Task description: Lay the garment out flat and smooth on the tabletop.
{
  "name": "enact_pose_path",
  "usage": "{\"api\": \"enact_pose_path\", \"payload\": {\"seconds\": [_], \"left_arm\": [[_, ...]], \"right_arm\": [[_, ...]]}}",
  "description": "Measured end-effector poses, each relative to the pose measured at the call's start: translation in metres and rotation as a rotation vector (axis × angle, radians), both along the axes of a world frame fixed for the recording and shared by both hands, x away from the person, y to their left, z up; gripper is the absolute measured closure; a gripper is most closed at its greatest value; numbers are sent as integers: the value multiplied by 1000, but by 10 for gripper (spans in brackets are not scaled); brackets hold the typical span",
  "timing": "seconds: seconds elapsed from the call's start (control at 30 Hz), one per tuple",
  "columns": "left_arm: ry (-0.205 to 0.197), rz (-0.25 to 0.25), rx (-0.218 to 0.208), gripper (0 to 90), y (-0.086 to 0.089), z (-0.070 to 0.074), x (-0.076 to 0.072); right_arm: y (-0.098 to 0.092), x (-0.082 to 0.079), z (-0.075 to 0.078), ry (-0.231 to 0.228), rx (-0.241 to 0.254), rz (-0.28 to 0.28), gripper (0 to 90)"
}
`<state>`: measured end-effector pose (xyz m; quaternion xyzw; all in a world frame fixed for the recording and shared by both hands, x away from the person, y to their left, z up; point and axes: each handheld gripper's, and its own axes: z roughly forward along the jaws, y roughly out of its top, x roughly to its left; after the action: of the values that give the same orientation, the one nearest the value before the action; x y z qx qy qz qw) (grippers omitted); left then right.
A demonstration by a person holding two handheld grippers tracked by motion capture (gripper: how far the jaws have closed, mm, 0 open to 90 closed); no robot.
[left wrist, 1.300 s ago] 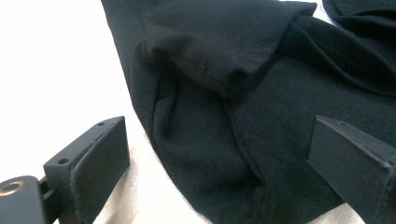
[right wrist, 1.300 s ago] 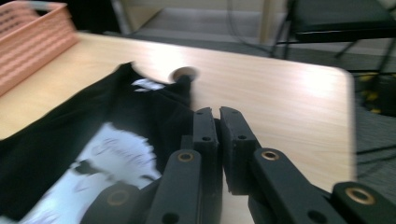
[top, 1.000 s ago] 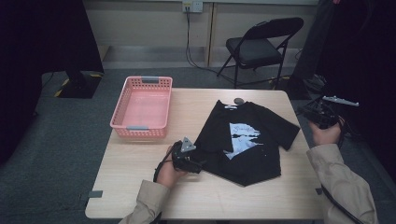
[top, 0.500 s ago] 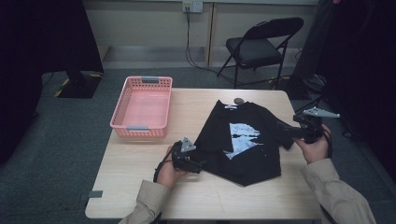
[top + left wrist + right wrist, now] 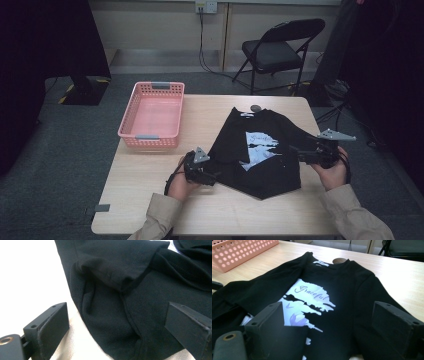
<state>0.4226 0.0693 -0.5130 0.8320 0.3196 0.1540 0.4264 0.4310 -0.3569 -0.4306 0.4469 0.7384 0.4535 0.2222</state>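
Observation:
A black T-shirt (image 5: 260, 150) with a white and blue print lies flat on the wooden table (image 5: 150, 190). My left gripper (image 5: 212, 178) rests at the shirt's lower left edge. In the left gripper view its jaws (image 5: 117, 315) stand open, with a folded sleeve and body fabric (image 5: 120, 290) lying between them, unpressed. My right gripper (image 5: 295, 150) hovers at the shirt's right side, pointing left. Its jaws (image 5: 328, 310) have just been opening and stand wide, with the printed shirt (image 5: 317, 297) spread in front of them and nothing gripped.
A pink plastic basket (image 5: 148, 141) stands at the table's far left, also seen in the right gripper view (image 5: 237, 252). A small round object (image 5: 256, 107) lies by the shirt's collar. A black folding chair (image 5: 280, 47) stands beyond the table.
My right hand has come in from beyond the table's right edge, moving left and down to the shirt's right side. The left hand has stayed still.

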Motion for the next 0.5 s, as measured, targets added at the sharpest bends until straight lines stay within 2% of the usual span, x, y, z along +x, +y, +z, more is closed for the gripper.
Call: {"api": "enact_pose_path", "payload": {"seconds": [0.23, 0.5], "left_arm": [[-1, 2, 0, 49, 0, 0, 0], [-1, 2, 0, 49, 0, 0, 0]], "right_arm": [[-4, -12, -12, 16, -23, 15, 100], [6, -21, -34, 41, -76, 47, 96]]}}
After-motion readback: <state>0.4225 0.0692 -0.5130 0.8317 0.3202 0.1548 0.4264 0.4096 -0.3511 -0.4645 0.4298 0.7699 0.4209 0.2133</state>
